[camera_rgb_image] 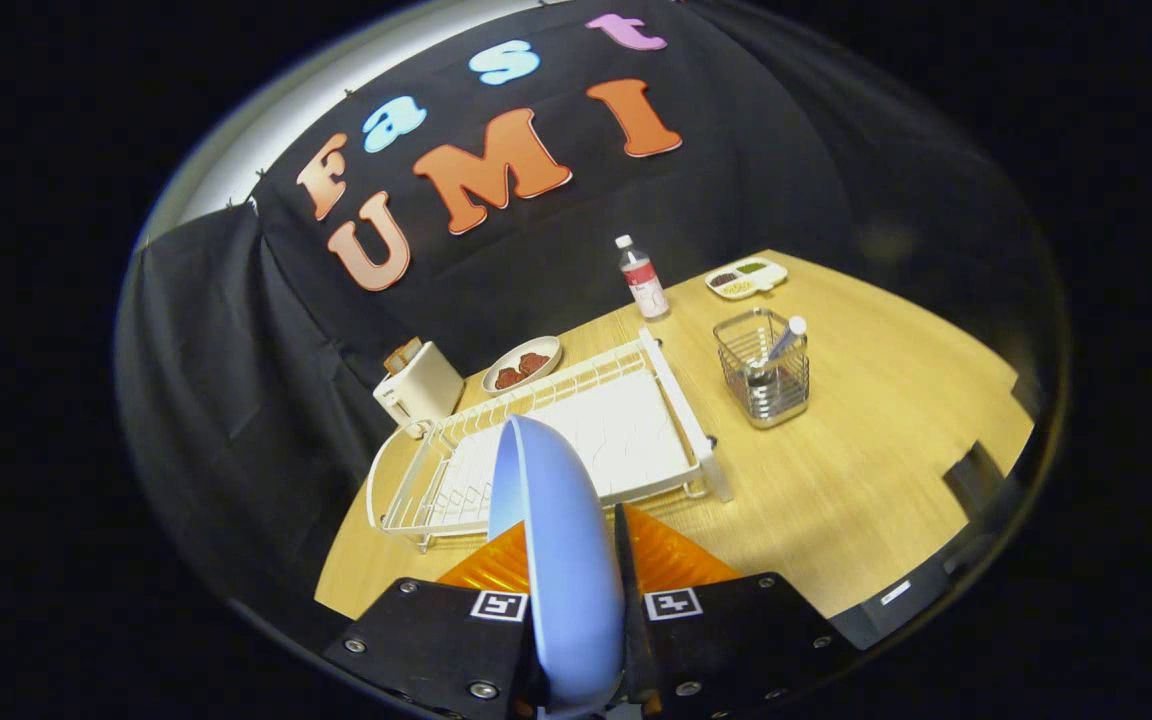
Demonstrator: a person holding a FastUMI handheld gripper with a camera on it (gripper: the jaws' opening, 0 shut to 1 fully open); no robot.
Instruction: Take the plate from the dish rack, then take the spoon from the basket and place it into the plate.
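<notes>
A light blue plate (556,540) stands on edge between my two fingers, and my gripper (568,560) is shut on it. I hold it raised above the near end of the white dish rack (676,420), whose slots beyond the plate hold nothing. To the right of the rack stands a wire basket (764,372) with a spoon (784,340) upright inside, its white handle tip sticking out of the top.
The wooden table (886,470) has bare space in front of and to the right of the basket. Behind the rack are a white toaster (418,388), a small plate of food (522,366), a bottle (642,280) and a divided dish (746,278).
</notes>
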